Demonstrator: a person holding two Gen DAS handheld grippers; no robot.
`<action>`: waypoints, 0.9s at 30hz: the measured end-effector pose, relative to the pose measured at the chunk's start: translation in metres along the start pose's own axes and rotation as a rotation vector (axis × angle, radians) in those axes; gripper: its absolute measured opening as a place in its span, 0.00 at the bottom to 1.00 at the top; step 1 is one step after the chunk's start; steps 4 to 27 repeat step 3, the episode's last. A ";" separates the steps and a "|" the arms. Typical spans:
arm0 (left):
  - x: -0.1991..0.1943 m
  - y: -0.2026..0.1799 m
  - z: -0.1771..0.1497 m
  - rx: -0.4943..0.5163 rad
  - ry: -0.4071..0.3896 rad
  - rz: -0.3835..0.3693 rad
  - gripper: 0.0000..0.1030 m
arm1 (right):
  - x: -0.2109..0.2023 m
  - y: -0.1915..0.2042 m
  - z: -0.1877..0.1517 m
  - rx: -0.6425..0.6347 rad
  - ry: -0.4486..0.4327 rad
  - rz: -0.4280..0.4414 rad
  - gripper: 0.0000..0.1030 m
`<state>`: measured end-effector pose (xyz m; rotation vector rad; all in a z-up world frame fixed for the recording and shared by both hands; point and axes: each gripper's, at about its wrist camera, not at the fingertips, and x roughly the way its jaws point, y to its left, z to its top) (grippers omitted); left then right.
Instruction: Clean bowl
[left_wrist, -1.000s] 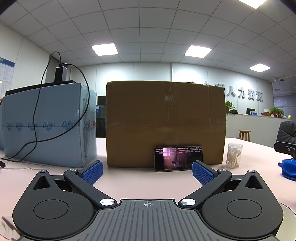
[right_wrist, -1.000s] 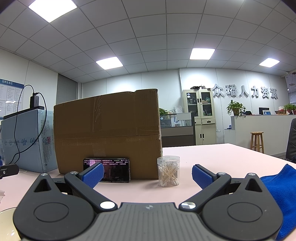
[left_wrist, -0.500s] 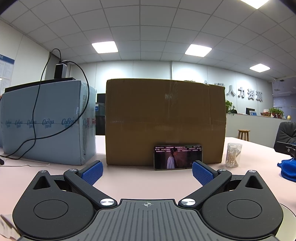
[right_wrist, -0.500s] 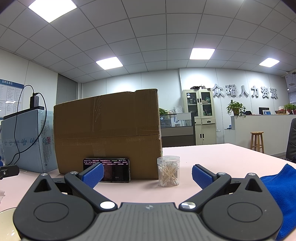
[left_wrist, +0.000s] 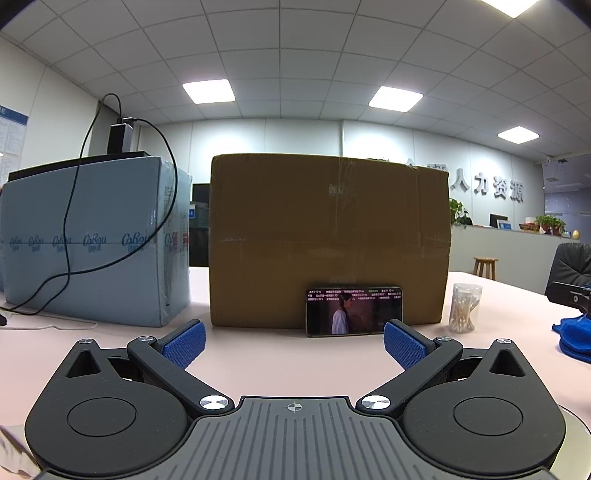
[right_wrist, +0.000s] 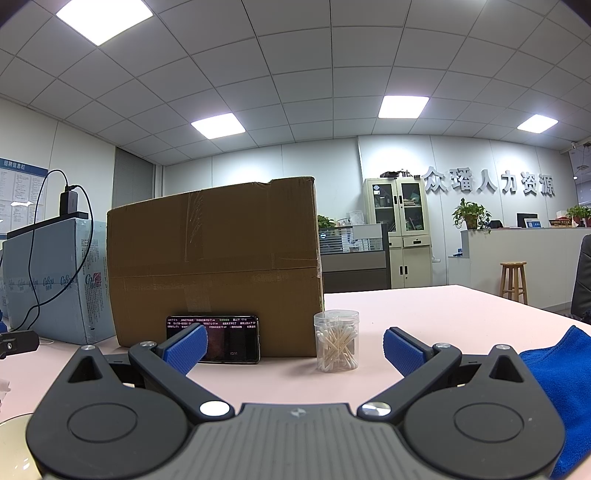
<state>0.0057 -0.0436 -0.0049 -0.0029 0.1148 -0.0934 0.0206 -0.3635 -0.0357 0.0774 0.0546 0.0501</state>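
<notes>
My left gripper (left_wrist: 294, 341) is open and empty, low over the pink table (left_wrist: 280, 354). My right gripper (right_wrist: 294, 349) is open and empty too. A blue cloth (right_wrist: 554, 391) lies on the table just right of the right gripper; it also shows at the right edge of the left wrist view (left_wrist: 574, 338). A pale curved rim, possibly the bowl (right_wrist: 14, 443), peeks out at the bottom left of the right wrist view, and a similar rim (left_wrist: 576, 439) at the bottom right of the left wrist view. Most of it is hidden under the grippers.
A brown cardboard box (left_wrist: 328, 240) stands ahead with a phone (left_wrist: 354, 311) leaning on it. A clear jar of cotton swabs (right_wrist: 337, 340) stands right of the phone. A light blue box (left_wrist: 92, 240) with a black cable stands at the left.
The left gripper has drifted slightly, so the blue box and cable sit a little higher and nearer in view. The right gripper has not moved. Both stay open.
</notes>
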 end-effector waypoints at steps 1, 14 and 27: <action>0.000 0.000 0.000 0.000 0.001 0.000 1.00 | 0.000 0.000 0.000 0.000 0.000 0.000 1.00; 0.001 0.000 0.000 -0.001 0.002 0.001 1.00 | 0.001 0.001 0.000 0.001 0.000 0.000 1.00; 0.001 0.000 0.000 -0.001 0.002 0.001 1.00 | 0.001 0.001 0.000 0.001 0.000 0.000 1.00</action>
